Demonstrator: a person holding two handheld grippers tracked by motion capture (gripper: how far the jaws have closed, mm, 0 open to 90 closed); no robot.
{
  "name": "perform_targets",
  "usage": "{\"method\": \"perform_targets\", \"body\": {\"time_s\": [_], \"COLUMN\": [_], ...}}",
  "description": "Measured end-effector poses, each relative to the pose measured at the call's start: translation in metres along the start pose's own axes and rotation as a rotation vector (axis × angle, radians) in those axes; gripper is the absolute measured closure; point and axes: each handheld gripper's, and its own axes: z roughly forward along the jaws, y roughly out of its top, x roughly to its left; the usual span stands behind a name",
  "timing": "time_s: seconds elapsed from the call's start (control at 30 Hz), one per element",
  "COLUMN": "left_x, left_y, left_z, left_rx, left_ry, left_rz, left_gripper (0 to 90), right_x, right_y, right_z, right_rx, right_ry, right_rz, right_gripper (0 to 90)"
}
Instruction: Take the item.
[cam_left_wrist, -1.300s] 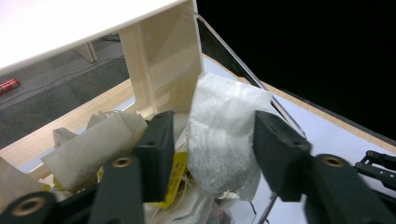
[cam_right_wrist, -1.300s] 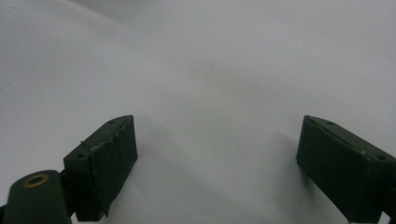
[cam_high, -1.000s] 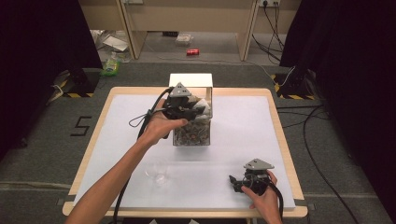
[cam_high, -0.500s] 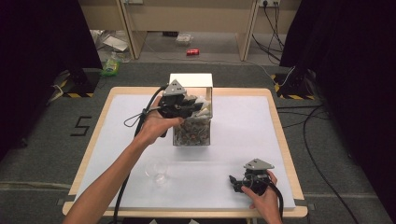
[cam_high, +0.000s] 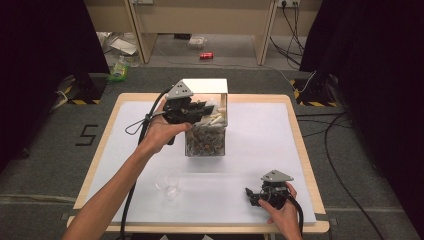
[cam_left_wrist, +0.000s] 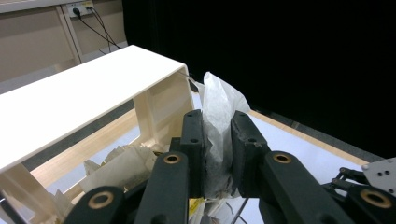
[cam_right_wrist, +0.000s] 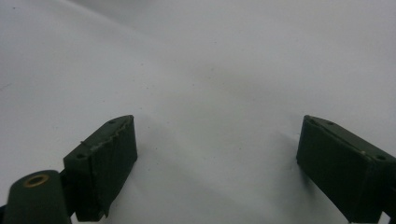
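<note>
In the left gripper view the left gripper (cam_left_wrist: 217, 149) has its fingers closed on a crumpled white paper bag (cam_left_wrist: 215, 100), whose lower end is hidden between them. The bag is thin, creased and semi-translucent. At centre of the high view it is hard to make out above the clear box (cam_high: 206, 135) of dark bits (contents unclear). Since the earlier frame the left gripper has lifted slightly. At lower right, the right gripper (cam_right_wrist: 217, 163) rests on the white tabletop (cam_high: 260, 130), fingers wide open.
</note>
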Motion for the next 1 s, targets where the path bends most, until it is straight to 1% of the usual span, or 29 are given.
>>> {"method": "perform_targets", "body": {"time_s": [0.2,0.27,0.4,0.47,0.73,0.87,1.0], "left_x": [0.001,0.002,0.003,0.004,0.007,0.007,0.005], "left_y": [0.004,0.005,0.007,0.008,0.014,0.014,0.013], "left_z": [-0.009,-0.014,-0.02,-0.023,-0.038,-0.046,-0.055], "left_rx": [-0.018,-0.029,-0.039,-0.049,-0.071,-0.072,-0.08], "left_ry": [-0.002,-0.008,-0.004,-0.008,-0.015,-0.014,-0.029], "left_rz": [0.002,-0.005,-0.001,-0.008,-0.01,-0.001,0.004], "left_gripper": [76.7,76.8,76.8,76.8,76.8,76.7,76.7], "right_x": [0.0,0.0,0.0,0.0,0.0,0.0,0.0], "right_y": [0.0,0.0,0.0,0.0,0.0,0.0,0.0], "right_z": [0.0,0.0,0.0,0.0,0.0,0.0,0.0], "right_rx": [-0.001,-0.001,-0.001,-0.001,-0.001,-0.001,-0.001], "right_ry": [0.0,0.0,-0.001,-0.001,0.0,0.0,-0.001], "right_rz": [0.001,0.001,0.0,0.0,0.001,0.001,0.001], "right_gripper": [12.8,12.8,12.8,12.8,12.8,12.8,12.8]}}
